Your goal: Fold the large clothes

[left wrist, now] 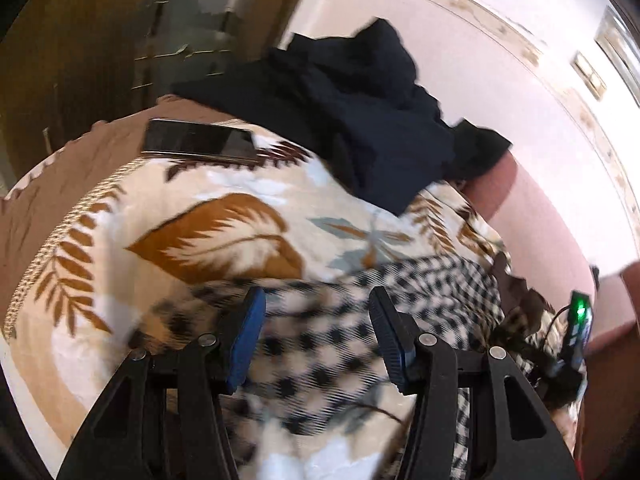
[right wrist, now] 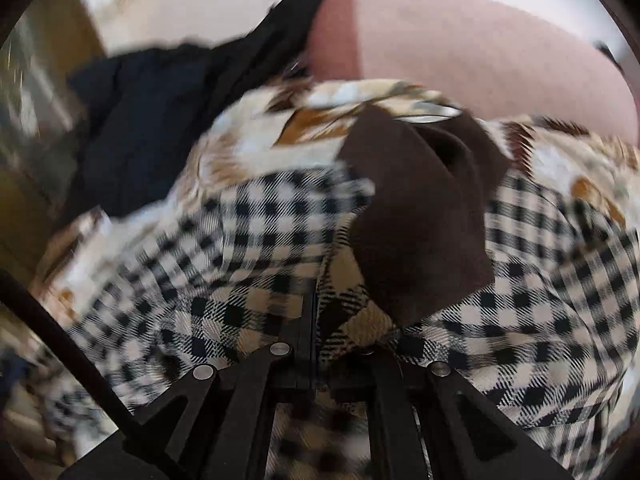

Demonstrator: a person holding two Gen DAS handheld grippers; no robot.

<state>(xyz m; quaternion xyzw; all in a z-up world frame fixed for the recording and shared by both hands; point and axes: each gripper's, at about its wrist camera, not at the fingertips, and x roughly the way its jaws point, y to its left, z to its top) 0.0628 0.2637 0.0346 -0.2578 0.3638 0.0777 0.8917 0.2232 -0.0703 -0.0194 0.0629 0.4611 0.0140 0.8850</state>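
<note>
A black-and-cream checked garment [left wrist: 332, 344] lies crumpled on a leaf-patterned blanket [left wrist: 220, 232]. My left gripper [left wrist: 317, 300] hovers over it, its blue pads [left wrist: 250, 340] wide apart and open with nothing pinched between them. In the right wrist view the same checked garment [right wrist: 248, 240] fills the frame, its dark brown lining [right wrist: 420, 208] turned outward. My right gripper [right wrist: 314, 308] is shut on a bunched fold of the checked cloth, which drapes over its tips. At the right edge of the left wrist view, a device with a green light [left wrist: 578, 320] shows.
A dark phone [left wrist: 200, 142] lies on the blanket at the far left. A heap of dark navy clothes [left wrist: 352, 112] [right wrist: 152, 120] sits at the back. A pink padded edge [left wrist: 532, 216] [right wrist: 460, 52] borders the bed, with wooden furniture [left wrist: 80, 40] beyond on the left.
</note>
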